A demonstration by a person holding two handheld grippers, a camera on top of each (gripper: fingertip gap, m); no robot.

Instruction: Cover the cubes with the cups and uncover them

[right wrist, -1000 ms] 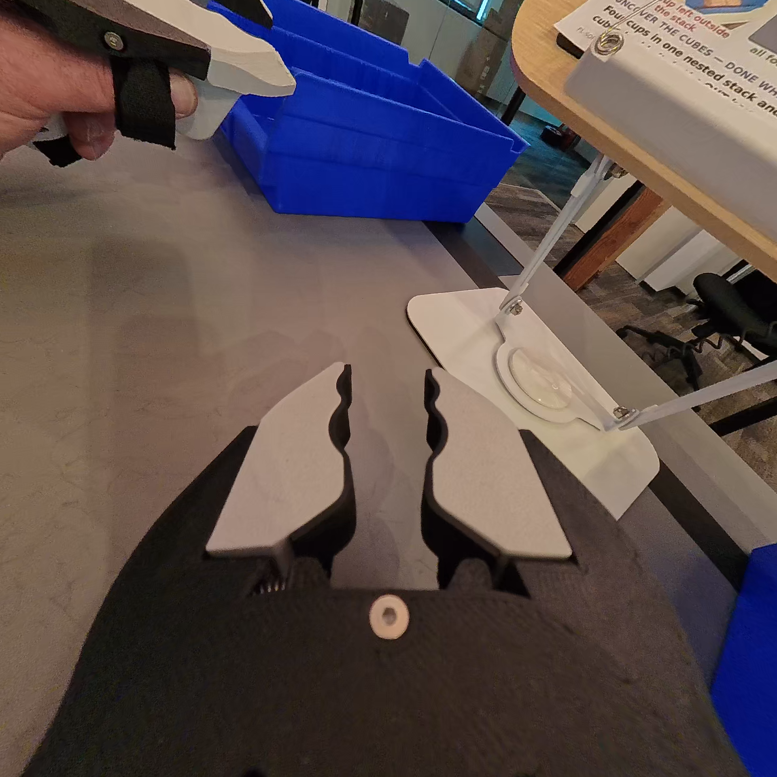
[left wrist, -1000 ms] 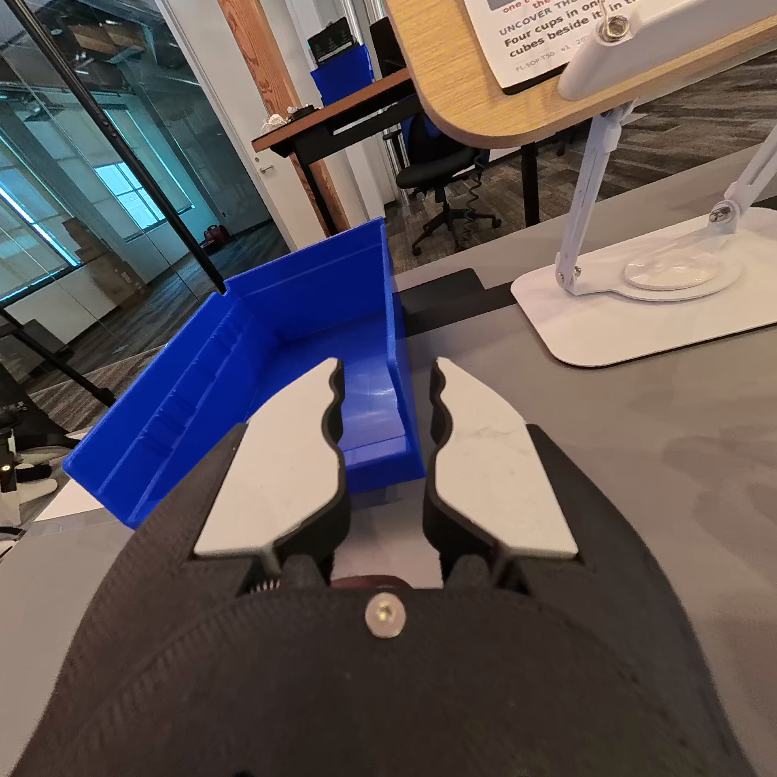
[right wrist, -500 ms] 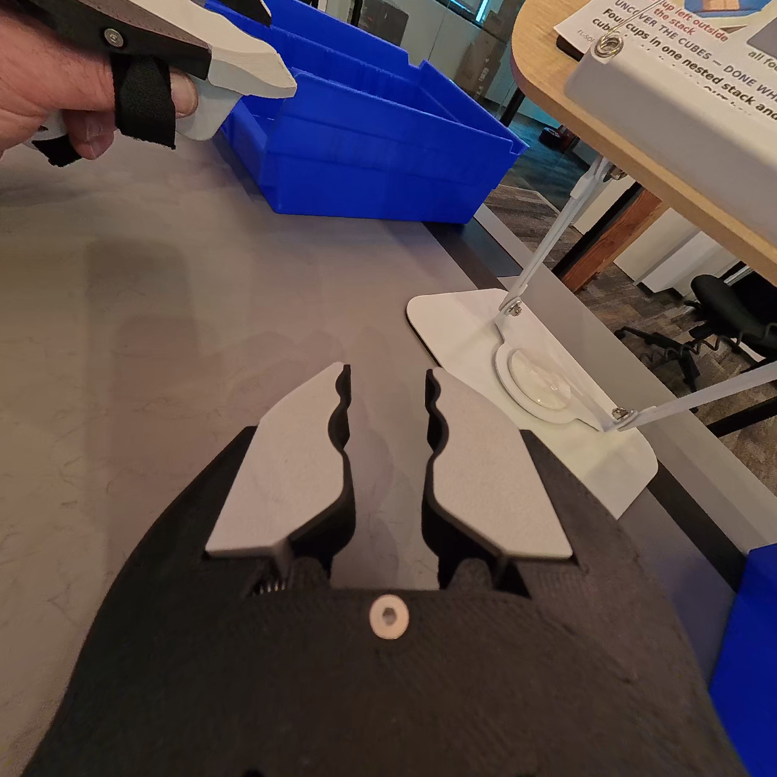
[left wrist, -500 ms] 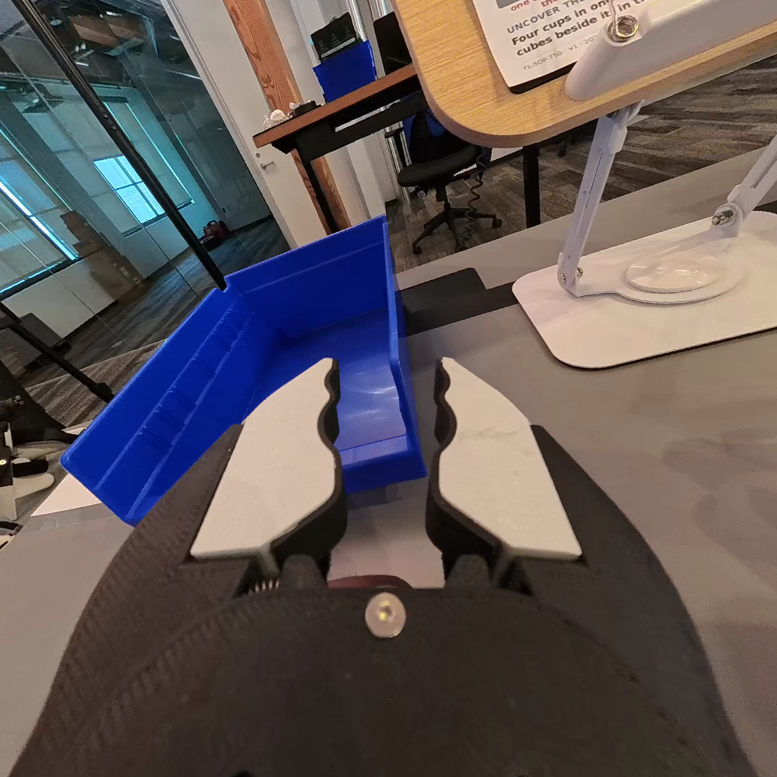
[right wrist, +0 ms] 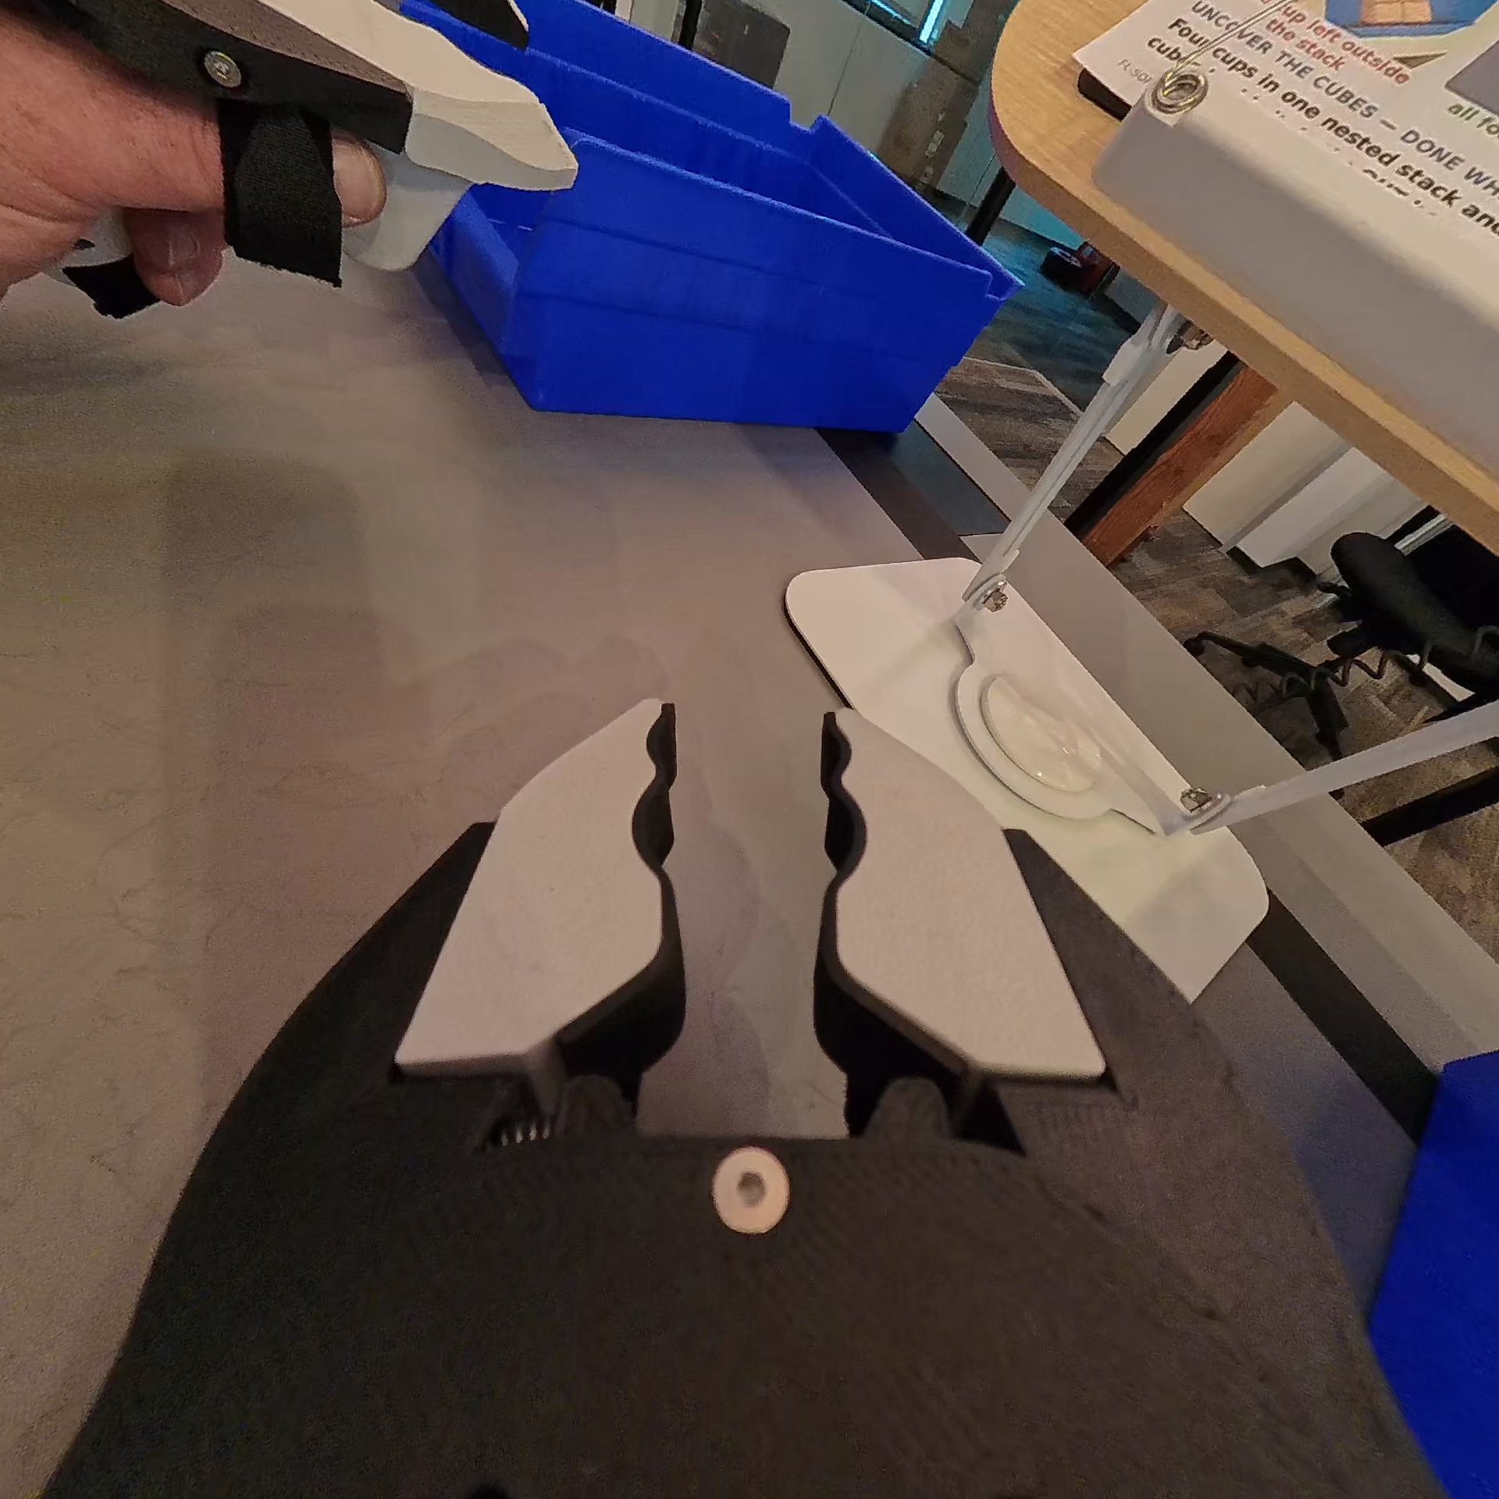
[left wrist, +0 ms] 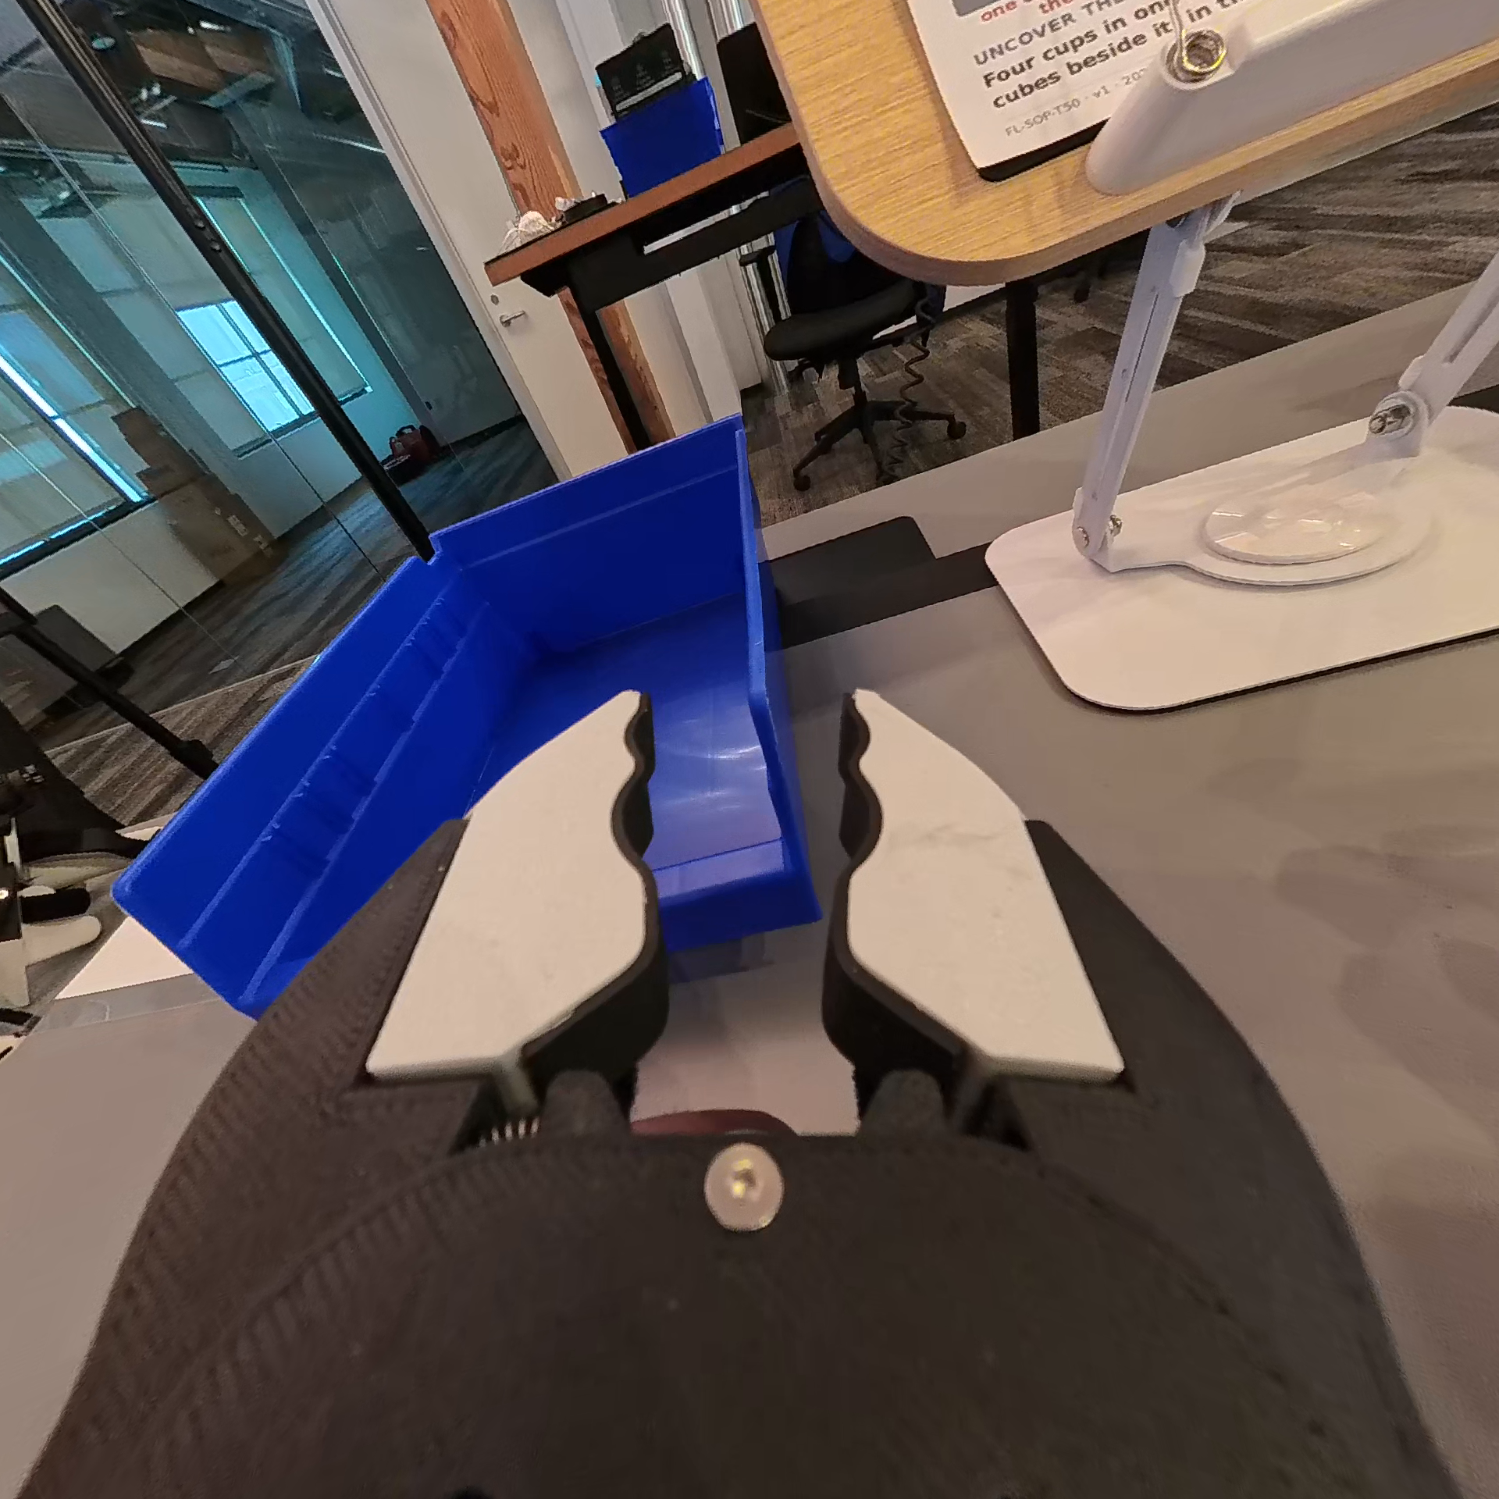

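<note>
Hovering over the grey table (right wrist: pixel 243 649), the right claw (right wrist: pixel 746 722) gapes empty at centre frame; the left claw (left wrist: pixel 746 714), likewise parted and empty, faces the blue bin (left wrist: pixel 568 616).

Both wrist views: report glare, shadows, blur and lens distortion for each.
Left wrist view: wide-angle bending at the edges; soft sheen on the floor of the blue bin; open left gripper sharp, faint shadows on the grey table.
Right wrist view: same bending; open right gripper sharp; soft shadows on the table; bright glare on the white stand base.
</note>
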